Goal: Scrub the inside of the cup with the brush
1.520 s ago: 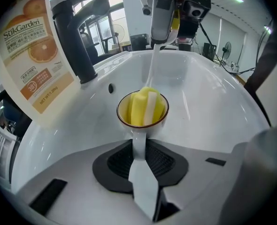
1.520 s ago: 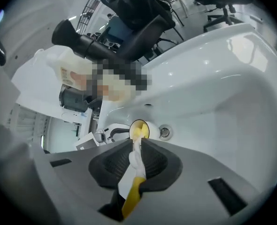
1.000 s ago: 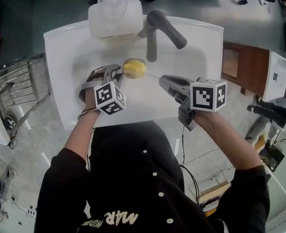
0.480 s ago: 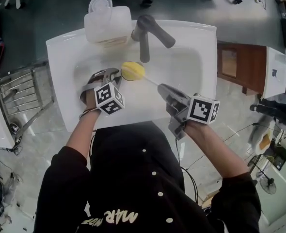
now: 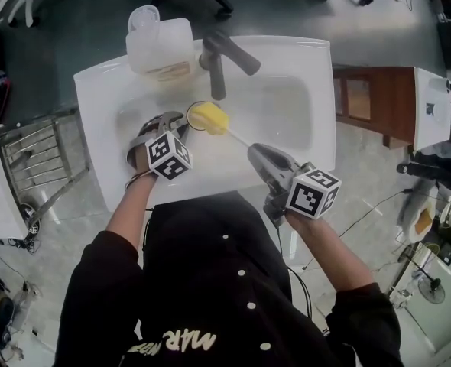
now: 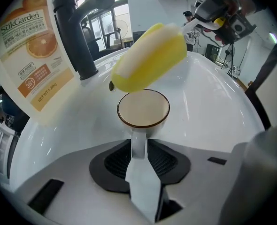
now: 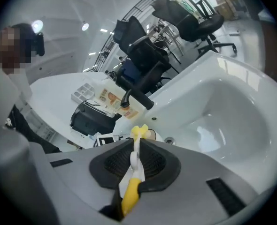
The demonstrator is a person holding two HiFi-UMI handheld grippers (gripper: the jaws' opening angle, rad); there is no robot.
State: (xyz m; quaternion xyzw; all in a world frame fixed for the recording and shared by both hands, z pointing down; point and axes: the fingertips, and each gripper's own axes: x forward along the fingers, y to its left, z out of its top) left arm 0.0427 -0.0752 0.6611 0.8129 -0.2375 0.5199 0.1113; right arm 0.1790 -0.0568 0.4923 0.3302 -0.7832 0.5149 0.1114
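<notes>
Jaws of the left gripper (image 6: 138, 150), opening but with their pads still against the handle of the white cup (image 6: 143, 109) inside the sink (image 5: 287, 113), sit left of the brush (image 5: 209, 118), whose yellow sponge head hangs just above the cup's mouth, its thin handle clenched in the right gripper (image 7: 134, 159).

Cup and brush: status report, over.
Left gripper jaws opening, cup handle between them. Right gripper shut on brush handle. Sponge head above cup, not inside. Faucet behind, not blocking.
</notes>
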